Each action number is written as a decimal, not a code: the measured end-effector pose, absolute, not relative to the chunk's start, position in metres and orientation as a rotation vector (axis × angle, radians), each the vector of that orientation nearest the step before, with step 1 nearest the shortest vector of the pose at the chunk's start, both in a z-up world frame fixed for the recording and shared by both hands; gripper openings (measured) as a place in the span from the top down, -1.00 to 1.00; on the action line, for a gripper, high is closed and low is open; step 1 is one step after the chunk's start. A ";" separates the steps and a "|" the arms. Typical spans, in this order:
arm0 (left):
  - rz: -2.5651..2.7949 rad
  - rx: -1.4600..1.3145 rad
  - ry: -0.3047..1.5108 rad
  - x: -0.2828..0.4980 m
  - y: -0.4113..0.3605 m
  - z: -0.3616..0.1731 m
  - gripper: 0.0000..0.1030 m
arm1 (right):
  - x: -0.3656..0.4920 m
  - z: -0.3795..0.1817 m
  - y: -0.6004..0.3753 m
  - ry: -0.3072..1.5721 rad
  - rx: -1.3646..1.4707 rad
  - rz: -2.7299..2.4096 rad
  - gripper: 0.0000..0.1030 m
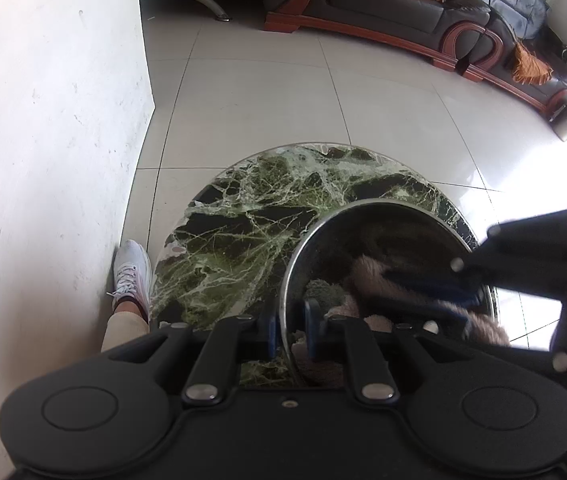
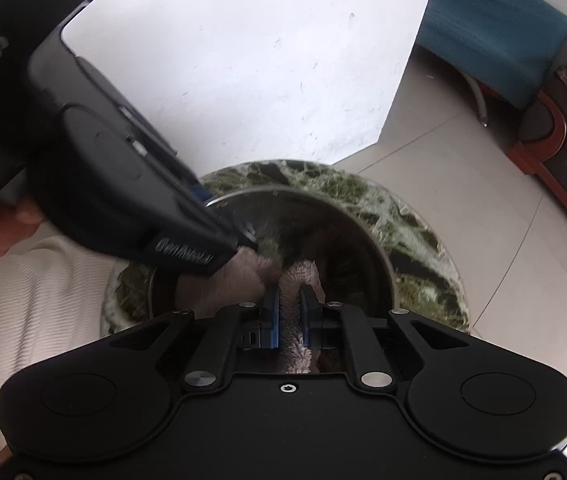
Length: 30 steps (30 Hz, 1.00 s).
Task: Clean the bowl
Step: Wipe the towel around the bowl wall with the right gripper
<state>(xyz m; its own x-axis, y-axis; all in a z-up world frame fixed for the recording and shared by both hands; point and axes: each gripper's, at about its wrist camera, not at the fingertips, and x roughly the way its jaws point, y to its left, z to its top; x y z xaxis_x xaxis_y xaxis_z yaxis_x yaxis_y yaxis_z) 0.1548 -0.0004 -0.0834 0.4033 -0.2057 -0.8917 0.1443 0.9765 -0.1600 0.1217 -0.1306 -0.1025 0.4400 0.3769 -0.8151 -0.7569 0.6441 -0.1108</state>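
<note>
The right tongs [image 2: 289, 312] clamp a fuzzy pink cloth [image 2: 297, 276] inside the steel bowl [image 1: 367, 216]; the left tongs [image 1: 292, 334] pinch its near rim. Bowl sits on the marble surface [image 1: 243, 216]. Wiping looks underway, not finished.

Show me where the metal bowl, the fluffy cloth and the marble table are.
metal bowl [image 1: 383, 210]: left wrist view, far rim.
fluffy cloth [image 2: 295, 276]: right wrist view, tuft ahead of the pads.
marble table [image 1: 243, 216]: left wrist view, bare top.
</note>
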 end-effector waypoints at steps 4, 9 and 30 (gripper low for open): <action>-0.223 -0.065 1.136 0.155 0.001 -0.085 0.72 | 0.132 -0.108 -0.132 0.845 -0.538 0.701 0.83; -0.222 -0.068 1.135 0.156 0.000 -0.086 0.72 | 0.126 -0.113 -0.138 0.865 -0.547 0.691 0.81; -0.229 -0.066 1.134 0.155 0.001 -0.084 0.71 | 0.118 -0.107 -0.143 0.901 -0.499 0.692 0.73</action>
